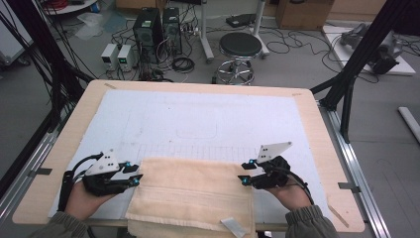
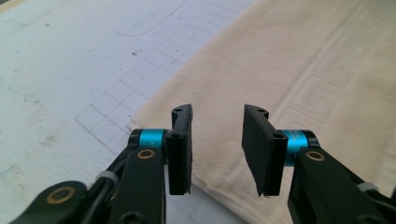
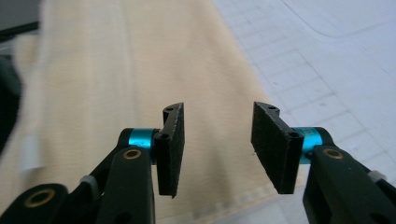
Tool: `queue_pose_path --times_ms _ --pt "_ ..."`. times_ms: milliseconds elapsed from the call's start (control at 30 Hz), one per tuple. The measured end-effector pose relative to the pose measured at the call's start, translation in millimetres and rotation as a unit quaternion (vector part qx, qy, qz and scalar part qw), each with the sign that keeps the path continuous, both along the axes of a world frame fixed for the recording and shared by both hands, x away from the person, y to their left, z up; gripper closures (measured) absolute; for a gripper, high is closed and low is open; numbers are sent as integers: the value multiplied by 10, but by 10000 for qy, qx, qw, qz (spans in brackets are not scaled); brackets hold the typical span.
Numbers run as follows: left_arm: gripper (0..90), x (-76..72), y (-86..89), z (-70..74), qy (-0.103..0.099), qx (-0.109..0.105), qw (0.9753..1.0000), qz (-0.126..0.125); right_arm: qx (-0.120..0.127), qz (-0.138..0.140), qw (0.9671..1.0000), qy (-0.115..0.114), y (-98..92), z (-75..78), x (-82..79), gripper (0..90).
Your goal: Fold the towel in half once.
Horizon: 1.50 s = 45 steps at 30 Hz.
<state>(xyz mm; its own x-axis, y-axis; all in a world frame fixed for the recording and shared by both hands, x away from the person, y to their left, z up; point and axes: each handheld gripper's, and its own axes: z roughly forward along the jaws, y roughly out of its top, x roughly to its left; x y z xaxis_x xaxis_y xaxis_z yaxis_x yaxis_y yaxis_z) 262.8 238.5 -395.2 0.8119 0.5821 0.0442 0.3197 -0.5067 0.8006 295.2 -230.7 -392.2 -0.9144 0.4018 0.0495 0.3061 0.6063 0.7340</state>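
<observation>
Hand-held gripper pair at the two short ends of a cream terry-cloth towel (image 1: 190, 191). Your left hand-held gripper (image 1: 134, 174) sits at the towel's left edge, your right hand-held gripper (image 1: 244, 173) at its right edge; on both, the black jaws stand spread with a clear gap and nothing between them. The towel lies flat on the white gridded mat (image 1: 198, 124) at the near side of the pale wooden desk (image 1: 317, 134), its near hem hanging over the desk's front edge, a small white label (image 1: 233, 226) showing near that hem.

In the left gripper view, the left hand-held gripper (image 2: 217, 149) hovers over the towel's border, where cloth meets mat. In the right gripper view, the right hand-held gripper (image 3: 217, 147) hangs above the stitched hem.

Handling, as a judgement: the cloth is soft, light and limp, so it will sag and drape wherever you do not support it. It is neither fragile nor slippery. Pinch at the hemmed corners, where the doubled fabric gives your pads more to grip, and lift both sides evenly.
</observation>
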Motion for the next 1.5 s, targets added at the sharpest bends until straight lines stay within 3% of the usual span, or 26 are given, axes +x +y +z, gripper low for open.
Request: queue_pose_path --times_ms 167,267,433,533,633,733,800,833,1000,1133,1300,1367,1500 --pt "561 289 -60 -136 107 147 9995 240 -322 -222 9992 -55 -2 -111 170 498" --pt "528 434 -86 -199 222 129 9989 388 -399 -362 9985 -18 -22 -185 250 480" --pt "457 587 -126 -326 345 328 9981 379 -471 -383 9981 115 -27 -293 348 454" --pt "441 648 -128 -397 562 347 9973 325 -499 -382 9978 198 -18 -333 384 461" --pt "526 676 -104 -411 826 129 9962 226 -409 -318 9978 420 -25 -411 424 502" --pt "667 667 -103 -397 865 130 9961 113 -167 -297 9979 549 -68 -432 432 633" --pt "780 646 -115 -381 778 195 9967 83 -96 -96 9978 644 -60 -434 430 760" --pt "803 640 -120 -374 732 239 9970 79 -124 -46 9982 576 -48 -423 423 798" --pt "827 713 -112 -315 501 171 9974 489 -257 -118 9989 362 10 -353 479 838" --pt "833 897 -145 -170 292 145 9957 864 -288 -354 9989 144 62 -246 673 841" --pt "832 1207 -175 84 96 -13 9923 1237 -80 -740 9972 -47 35 -77 1050 842" --pt "833 1332 -207 209 -7 76 9914 1308 -15 -870 9961 -134 30 29 1171 842" --pt "833 1559 -282 464 -163 152 9896 1424 -115 -979 9946 -316 34 279 1354 842"
